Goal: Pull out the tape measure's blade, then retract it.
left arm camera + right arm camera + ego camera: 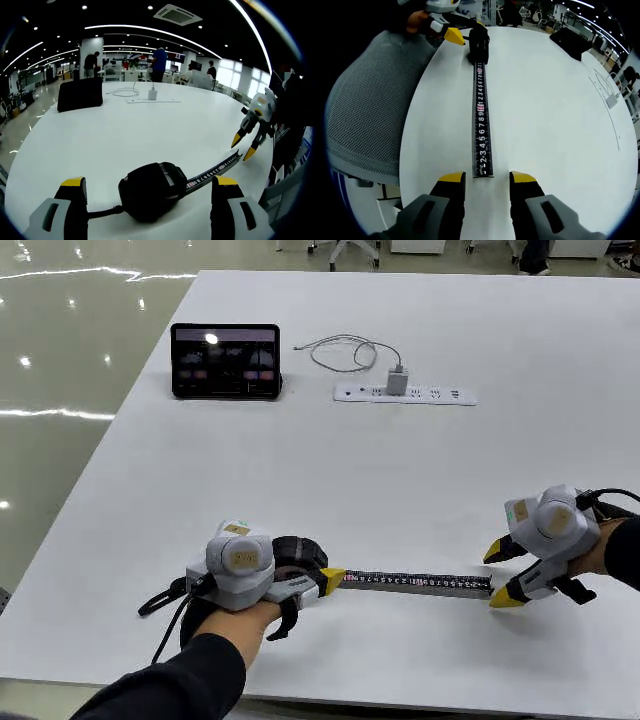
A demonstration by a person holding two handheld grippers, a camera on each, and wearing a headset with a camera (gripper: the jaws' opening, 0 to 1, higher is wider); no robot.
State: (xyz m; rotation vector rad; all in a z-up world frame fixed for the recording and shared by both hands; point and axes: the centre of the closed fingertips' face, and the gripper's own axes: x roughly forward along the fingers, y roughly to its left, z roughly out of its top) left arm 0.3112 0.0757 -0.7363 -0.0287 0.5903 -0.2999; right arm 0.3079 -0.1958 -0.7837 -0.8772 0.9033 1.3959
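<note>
A black tape measure (pixel 298 552) lies on the white table (pixel 400 480) near its front edge. Its blade (pixel 415 582) is drawn out flat to the right, numbers up. My left gripper (pixel 318 568) is open and straddles the case (pixel 152 190), with a gap on both sides. My right gripper (pixel 497 575) is open at the blade's free end (pixel 482 172), which lies between the yellow tips untouched. The right gripper (pixel 245 146) also appears far off in the left gripper view. The left gripper (pixel 455 35) sits beside the case (pixel 479 42) in the right gripper view.
At the back left of the table a dark tablet (pixel 225 360) stands propped up. A white power strip (pixel 405 394) with a charger (pixel 397 380) and a looped cable (pixel 345 348) lies behind the middle. The table's front edge (pixel 400 705) is close to both hands.
</note>
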